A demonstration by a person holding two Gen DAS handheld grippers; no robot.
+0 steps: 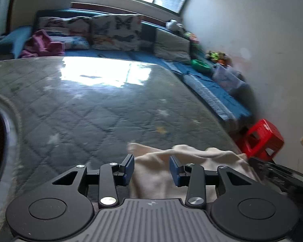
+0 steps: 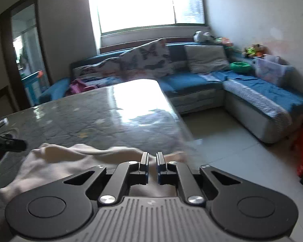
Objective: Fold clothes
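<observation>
A cream garment [image 1: 171, 167] lies rumpled at the near edge of the glossy star-patterned bench [image 1: 86, 100]. The left gripper [image 1: 152, 170] hovers low over it, jaws wide apart with cloth showing between them. The right gripper [image 2: 152, 167] sits at the garment's right end, jaws nearly together; whether they pinch the fabric I cannot tell. A blue sofa [image 2: 192, 80] stands behind.

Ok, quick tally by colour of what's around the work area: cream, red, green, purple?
Cream: 1, the crumpled cream cloth garment on the glossy grey table
Red: 1, the red plastic stool on the floor
Green: 1, the green plastic bowl on the blue sofa
Purple: 1, the purple cloth heap on the sofa
Total: 4
</observation>
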